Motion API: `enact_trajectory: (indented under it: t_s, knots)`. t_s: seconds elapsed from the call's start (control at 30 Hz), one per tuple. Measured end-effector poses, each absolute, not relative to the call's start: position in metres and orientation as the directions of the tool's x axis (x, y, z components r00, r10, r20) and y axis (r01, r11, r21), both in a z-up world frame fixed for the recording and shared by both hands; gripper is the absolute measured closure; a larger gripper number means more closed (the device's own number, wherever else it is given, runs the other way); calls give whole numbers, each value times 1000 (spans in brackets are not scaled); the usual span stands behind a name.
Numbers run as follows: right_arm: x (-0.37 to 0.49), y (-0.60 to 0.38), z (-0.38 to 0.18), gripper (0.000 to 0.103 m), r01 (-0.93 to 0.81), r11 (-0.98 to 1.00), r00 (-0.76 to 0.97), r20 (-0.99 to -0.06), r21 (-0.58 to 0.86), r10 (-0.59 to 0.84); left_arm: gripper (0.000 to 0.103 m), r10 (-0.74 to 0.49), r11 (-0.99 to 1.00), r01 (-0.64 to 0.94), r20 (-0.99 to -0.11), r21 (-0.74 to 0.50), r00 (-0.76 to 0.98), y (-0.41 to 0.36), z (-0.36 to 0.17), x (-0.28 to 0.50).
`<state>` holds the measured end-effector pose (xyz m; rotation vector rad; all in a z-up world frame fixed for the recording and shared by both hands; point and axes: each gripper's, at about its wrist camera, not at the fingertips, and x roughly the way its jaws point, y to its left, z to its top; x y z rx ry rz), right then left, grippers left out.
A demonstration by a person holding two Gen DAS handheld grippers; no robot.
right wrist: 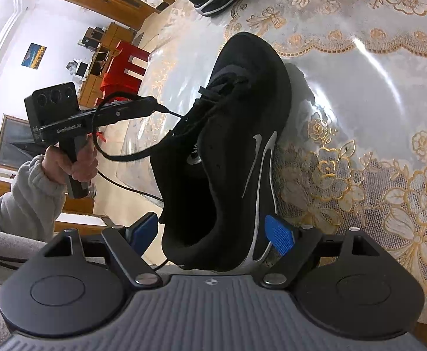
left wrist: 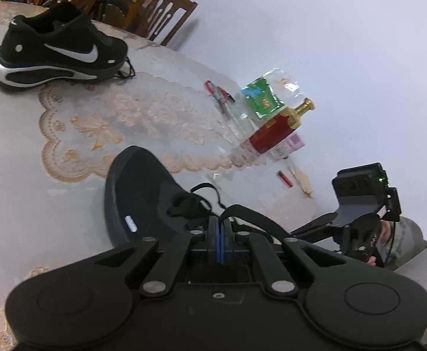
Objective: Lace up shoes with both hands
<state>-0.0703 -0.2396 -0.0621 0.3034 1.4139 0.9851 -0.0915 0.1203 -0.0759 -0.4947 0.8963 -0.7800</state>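
left gripper [right wrist: 154, 106] clamps lace [right wrist: 119, 155], angled down | right gripper [right wrist: 213, 234] apparently grips shoe [right wrist: 228, 152] heel

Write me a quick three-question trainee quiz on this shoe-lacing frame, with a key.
1. True or false: the left gripper is shut on a black lace.
2. What sits between the right gripper's fingers? A) the near shoe's heel B) a red bottle C) nothing
3. How many shoes are on the table?

Key: 1 true. 2 A. 3 two, the near shoe and the far shoe.
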Motion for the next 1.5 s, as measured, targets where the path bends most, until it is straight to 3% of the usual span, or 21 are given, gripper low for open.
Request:
enact_trajectory:
  t_s: [0.4,0.63,0.87,1.1,1.5]
  knots:
    - [-69,-233,-68,19,-388,589,-171,-683,709,710,102,-778,619,326,-501,-715,379,123,-96,-84]
    - [-67,-236,-63,19,-386,585,-161,-677,713,718,102,-818,539,303,-403,-786,410,131,-85,-87]
    - [-66,-231,-68,19,-393,585,-181,-683,710,708,102,-805,559,234,-454,-795,382,137,-106,-88]
    - [-66,-232,-74,19,-382,597,-190,-692,705,696,102,-821,488,184,-377,-853,430,147,-106,-89]
    - [-67,-229,-77,19,-384,597,-207,-696,704,688,102,-830,474,171,-374,-863,413,144,-114,-96]
